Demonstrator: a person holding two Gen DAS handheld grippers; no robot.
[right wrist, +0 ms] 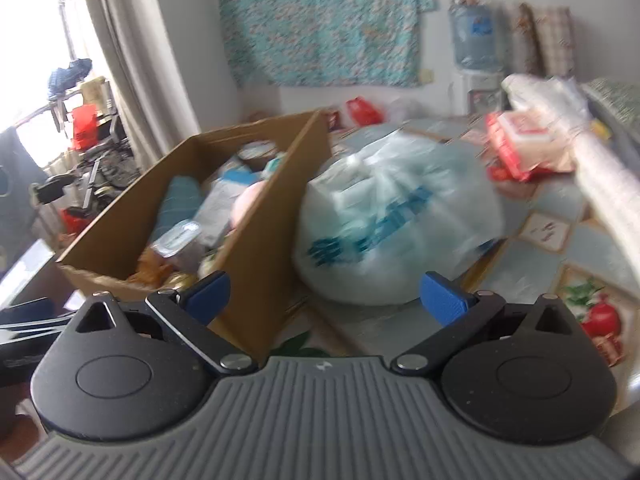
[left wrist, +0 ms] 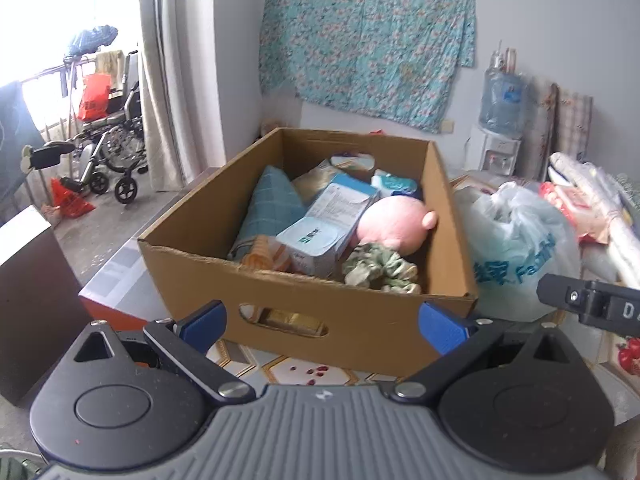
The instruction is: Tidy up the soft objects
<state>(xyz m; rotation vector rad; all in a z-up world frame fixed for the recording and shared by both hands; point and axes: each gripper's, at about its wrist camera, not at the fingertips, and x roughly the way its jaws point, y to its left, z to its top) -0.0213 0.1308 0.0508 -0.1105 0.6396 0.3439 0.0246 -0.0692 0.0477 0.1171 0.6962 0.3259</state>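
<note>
On the patterned table [right wrist: 536, 240] stood an open cardboard box [left wrist: 280, 280], and most of the soft goods were found inside it. A blue cushion [left wrist: 270, 204] leaned against the box's left wall; a pink plush toy [left wrist: 394, 220] lay toward the right wall, with a green crumpled cloth [left wrist: 378, 268] just in front of it. Among these sat tissue packs [left wrist: 324, 220], one resting across the cushion and the toy. A knotted white plastic bag [right wrist: 396, 224] with blue lettering sat outside the box, touching or nearly touching its right wall; what it held could not be made out.

The left gripper [left wrist: 322, 320] was held in front of the box's near wall, level with the hand slot, its blue fingers spread wide with nothing between them. The right gripper [right wrist: 326, 296] was likewise spread and empty, pointed at the gap between the box's right wall and the bag. The right view was blurred, so finer detail there was not reliable.

Judgement: neither claw held anything, so the moment fell between grasps. The scene would suit either a stage where the bag was yet to be dealt with, or one where the box's contents were already sorted and the bag simply belonged beside it. Any further grasp would call for a wide approach and a gentle closing, since cushion, toy and cloth would all yield and bunch under the fingers, and the bag's thin film could slip or tear.
</note>
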